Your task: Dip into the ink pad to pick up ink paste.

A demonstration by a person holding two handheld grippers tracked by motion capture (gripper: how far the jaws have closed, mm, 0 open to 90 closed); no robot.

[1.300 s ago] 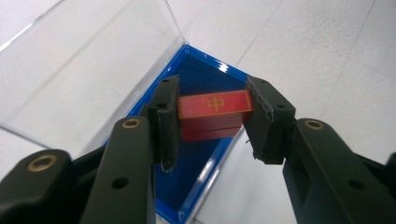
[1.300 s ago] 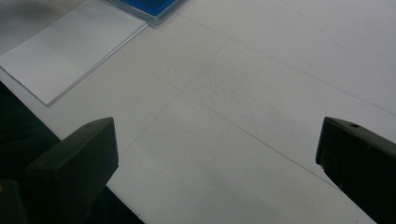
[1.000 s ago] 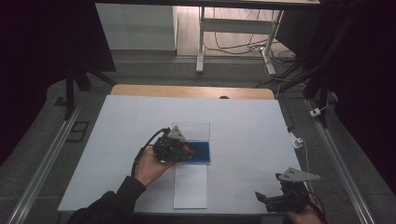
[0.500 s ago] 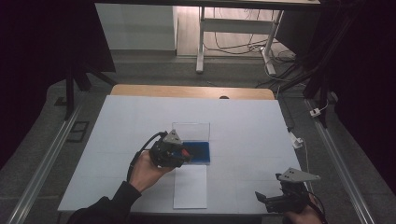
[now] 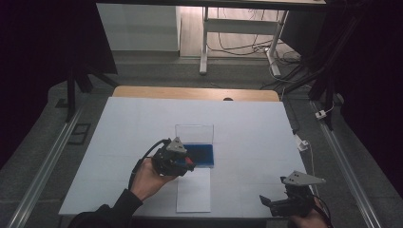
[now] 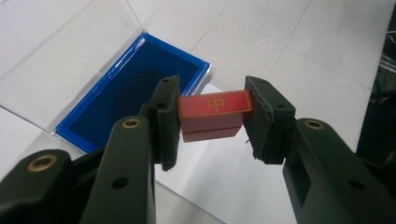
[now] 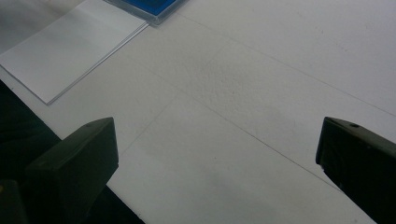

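**Case at mid-table, sheet before it, grippers left and right**

An open case lies near the middle of the table, its lid standing up at the far side. A flat sheet lies on the table just in front of the case, touching its near edge and reaching almost to the table's near edge. The left gripper sits at the case's left near corner, above the meeting of case and sheet, with a small block between its jaws. The right gripper is well apart, at the table's near right corner, over bare tabletop.
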